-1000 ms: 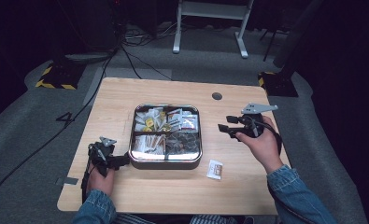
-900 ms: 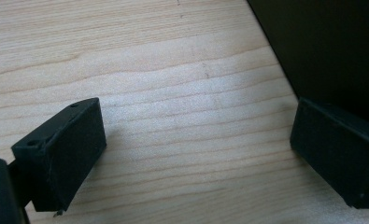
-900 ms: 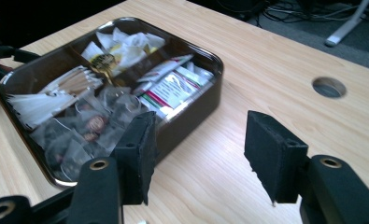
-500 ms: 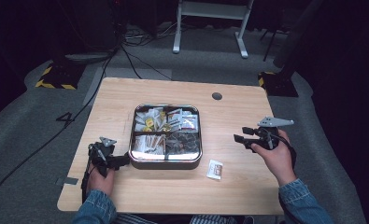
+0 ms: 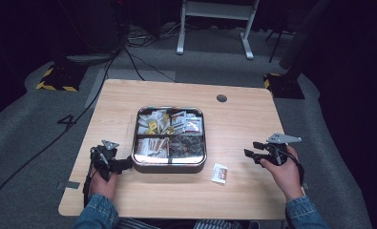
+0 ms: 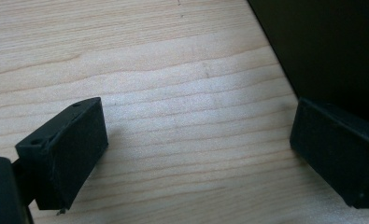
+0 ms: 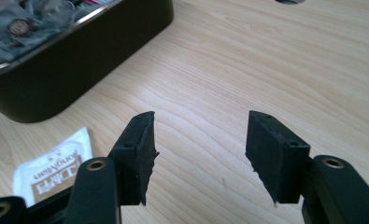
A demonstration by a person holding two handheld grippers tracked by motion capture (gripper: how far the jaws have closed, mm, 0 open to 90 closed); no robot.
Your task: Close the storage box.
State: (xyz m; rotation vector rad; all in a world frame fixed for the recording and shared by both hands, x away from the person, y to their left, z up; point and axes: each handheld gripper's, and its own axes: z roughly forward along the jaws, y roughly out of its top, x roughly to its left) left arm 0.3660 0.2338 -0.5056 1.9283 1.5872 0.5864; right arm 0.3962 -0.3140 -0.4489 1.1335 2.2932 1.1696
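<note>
right tool (image 5: 252, 149): jaws apart, nothing between them, just above bare worktop (image 5: 243, 119)
left tool (image 5: 127, 164): released, jaws wide, empty; one jaw sits right at the tray's dark wall, the other over bare wood
packet (image 5: 219, 173): small white sachet flat on the worktop, ahead of the right tool and off to its left-hand jaw side, apart from it; printed side up in the right gripper view (image 7: 51, 165)
tray (image 5: 169, 165): metal, four compartments with sachets inside; beyond the packet as seen from the right tool, near but not touching it
step, my read: right tool goes for the loose packet
how to do it well: swing toward the left-jaw side until the packet is centred between the jaws, then come down low and shallow
grip: packet lies flat, so catch it by an edge, one jaw sliding under; don't clamp onto the wood
risk: pushing it against the tray wall instead of lifting
left tool role: stay put against the tray to stop it sliding
</note>
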